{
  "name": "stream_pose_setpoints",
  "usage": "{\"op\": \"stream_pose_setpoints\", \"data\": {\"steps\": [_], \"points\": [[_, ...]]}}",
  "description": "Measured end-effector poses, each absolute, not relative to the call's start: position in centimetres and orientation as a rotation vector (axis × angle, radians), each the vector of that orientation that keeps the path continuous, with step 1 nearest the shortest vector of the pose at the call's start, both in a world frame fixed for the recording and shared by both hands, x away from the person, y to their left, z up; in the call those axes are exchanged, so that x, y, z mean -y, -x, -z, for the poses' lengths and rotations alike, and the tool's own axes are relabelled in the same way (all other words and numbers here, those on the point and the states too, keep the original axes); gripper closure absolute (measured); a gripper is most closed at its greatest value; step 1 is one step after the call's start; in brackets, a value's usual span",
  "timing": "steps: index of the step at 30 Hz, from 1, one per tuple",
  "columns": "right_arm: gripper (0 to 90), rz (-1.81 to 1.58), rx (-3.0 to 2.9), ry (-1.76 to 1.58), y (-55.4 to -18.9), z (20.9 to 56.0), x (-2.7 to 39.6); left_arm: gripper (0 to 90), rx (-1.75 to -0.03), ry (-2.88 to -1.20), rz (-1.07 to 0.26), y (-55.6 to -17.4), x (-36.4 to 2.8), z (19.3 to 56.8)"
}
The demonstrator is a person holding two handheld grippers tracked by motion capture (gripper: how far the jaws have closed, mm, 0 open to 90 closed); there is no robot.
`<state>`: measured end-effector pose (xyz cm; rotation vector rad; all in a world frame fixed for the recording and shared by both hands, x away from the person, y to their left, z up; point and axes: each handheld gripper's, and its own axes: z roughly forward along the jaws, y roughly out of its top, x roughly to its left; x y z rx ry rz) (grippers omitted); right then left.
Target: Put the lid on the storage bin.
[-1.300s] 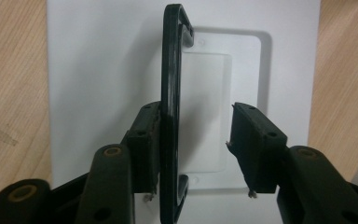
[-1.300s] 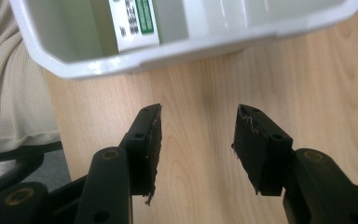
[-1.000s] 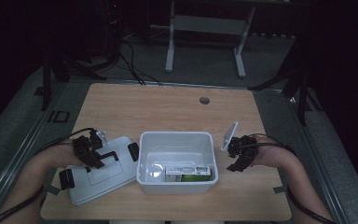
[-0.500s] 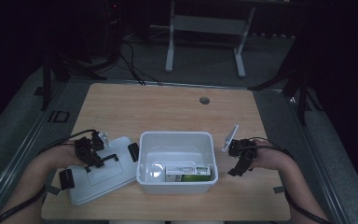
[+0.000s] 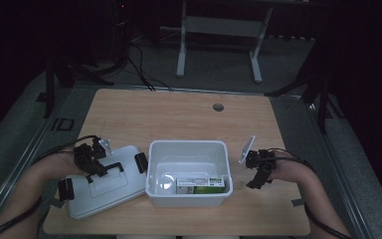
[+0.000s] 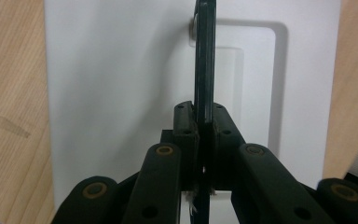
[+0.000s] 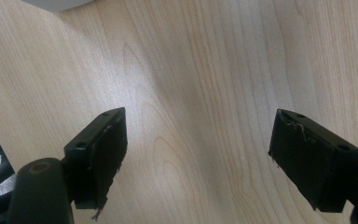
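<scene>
A white bin [image 5: 154, 169] stands at the table's front middle, with a green-and-white box [image 5: 201, 183] lying flat inside it. Its white lid [image 5: 114, 186] lies flat on the table just left of the bin, black latches at both ends. My left gripper [image 5: 98, 167] is over the lid, shut on the lid's black handle [image 5: 112, 169]. In the left gripper view my jaws [image 6: 203, 116] pinch the thin handle [image 6: 204, 60] edge-on above the lid [image 6: 121, 70]. My right gripper [image 5: 255, 179] hovers open right of the bin, over bare wood [image 7: 200, 154].
The wooden table [image 5: 179, 119] has a round cable hole [image 5: 218, 107] near its far edge. A metal stand [image 5: 219, 30] and cables sit on the dark floor beyond. A corner of the bin [image 7: 56, 3] shows at the top of the right gripper view.
My right gripper has drifted a little toward the table's front edge, still open. The left gripper and the lid have stayed in place.
</scene>
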<state>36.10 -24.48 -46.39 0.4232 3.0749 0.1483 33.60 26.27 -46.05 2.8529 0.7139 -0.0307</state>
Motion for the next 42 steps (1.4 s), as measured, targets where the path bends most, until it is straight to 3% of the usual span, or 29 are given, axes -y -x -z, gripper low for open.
{"op": "stream_pose_setpoints", "data": {"steps": [22, 42], "points": [[18.9, -0.14, -3.08, -0.418, -35.8, 46.3, 24.5, 83.9, -0.718, -2.832, -0.129, -32.0, -28.2, 37.8], [18.9, -0.134, -3.087, -0.397, -35.7, 46.6, 24.3, 84.0, -0.668, -2.834, -0.227, -32.0, -26.5, 32.6]]}}
